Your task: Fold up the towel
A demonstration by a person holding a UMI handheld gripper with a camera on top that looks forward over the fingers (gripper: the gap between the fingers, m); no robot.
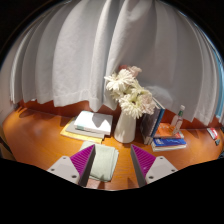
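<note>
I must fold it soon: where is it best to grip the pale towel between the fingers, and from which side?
Probably the towel's near edge, approached straight forward: it lies flat between the open gripper's fingers, its far part toward the vase.

Magenta pads line the claw around a pale grey-green folded towel, on an orange-brown wooden desk with a white flower-filled vase, before white pleated curtains.

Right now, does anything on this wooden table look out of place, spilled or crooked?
Nothing stands out. The white vase of pale flowers stands upright on the wooden table, the stack of books lies flat beside it, and a pale green folded towel sits between the open gripper fingers.
</note>
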